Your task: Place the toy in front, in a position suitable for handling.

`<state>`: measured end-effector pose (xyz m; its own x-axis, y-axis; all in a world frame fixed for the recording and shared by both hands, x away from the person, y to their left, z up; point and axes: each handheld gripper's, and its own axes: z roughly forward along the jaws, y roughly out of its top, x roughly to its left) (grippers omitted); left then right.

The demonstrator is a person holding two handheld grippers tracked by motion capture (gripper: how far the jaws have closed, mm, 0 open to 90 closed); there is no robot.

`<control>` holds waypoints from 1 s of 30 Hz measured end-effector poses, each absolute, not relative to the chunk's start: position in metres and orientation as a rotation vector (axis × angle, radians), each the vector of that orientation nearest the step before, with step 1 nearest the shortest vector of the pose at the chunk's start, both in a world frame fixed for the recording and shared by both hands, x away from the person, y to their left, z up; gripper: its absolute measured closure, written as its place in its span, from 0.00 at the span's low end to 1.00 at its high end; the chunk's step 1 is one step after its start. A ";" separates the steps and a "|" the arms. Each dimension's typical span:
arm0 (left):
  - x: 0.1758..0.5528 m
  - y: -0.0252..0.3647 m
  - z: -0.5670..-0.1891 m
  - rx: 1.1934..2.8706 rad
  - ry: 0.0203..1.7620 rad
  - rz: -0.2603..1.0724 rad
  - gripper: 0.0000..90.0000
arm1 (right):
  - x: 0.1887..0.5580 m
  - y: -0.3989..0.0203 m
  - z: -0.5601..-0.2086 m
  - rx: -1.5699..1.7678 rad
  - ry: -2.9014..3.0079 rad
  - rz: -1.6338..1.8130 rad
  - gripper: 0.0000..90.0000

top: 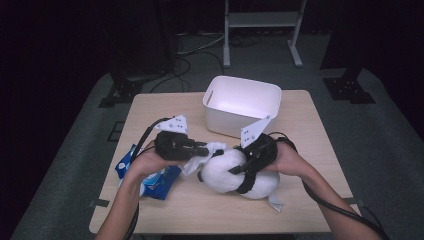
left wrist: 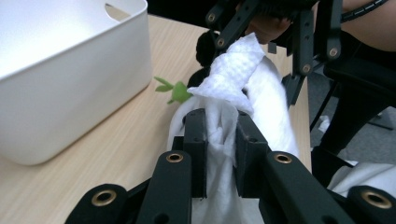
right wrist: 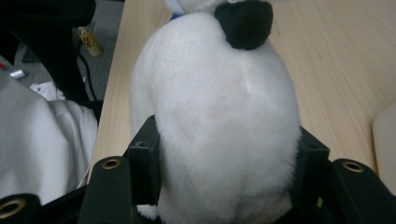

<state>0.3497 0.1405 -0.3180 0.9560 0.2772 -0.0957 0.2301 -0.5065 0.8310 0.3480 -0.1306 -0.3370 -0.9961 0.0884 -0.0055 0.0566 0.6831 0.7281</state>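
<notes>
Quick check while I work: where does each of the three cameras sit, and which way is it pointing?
High view: above the person's side, looking forward and down on the table; forearms, both hand-held grippers.
Left gripper view: on the left hand-held gripper, along jaws pinching a white wipe, toward the white bin.
Right gripper view: on the right hand-held gripper, jaws around a white plush toy.
Shared: the plush toy and table in all three.

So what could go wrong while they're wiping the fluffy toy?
The left gripper pinches just a fold of the white wipe, so it might slip out or tear. The right gripper squeezes the plush toy around its soft body, which could squirm loose. The white bin stands close behind and could get bumped.
</notes>
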 end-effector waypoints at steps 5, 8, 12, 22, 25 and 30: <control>0.356 0.128 -0.333 2.112 0.352 -0.026 0.88 | 0.350 -0.138 -0.342 0.173 2.882 1.243 0.35; 0.358 0.123 -0.338 2.115 0.351 -0.048 0.88 | 0.351 -0.136 -0.343 0.203 2.923 1.187 0.25; 0.356 0.118 -0.343 2.117 0.350 -0.068 0.88 | 0.352 -0.128 -0.339 0.212 2.998 1.027 0.16; 0.358 0.115 -0.358 2.128 0.359 -0.094 0.89 | 0.351 -0.102 -0.337 0.170 3.077 0.732 0.17; 0.358 0.117 -0.359 2.116 0.357 -0.106 0.89 | 0.351 -0.098 -0.343 0.160 3.074 0.697 0.33; 0.353 0.119 -0.350 2.128 0.343 -0.065 0.89 | 0.349 -0.095 -0.348 0.098 3.015 0.731 0.45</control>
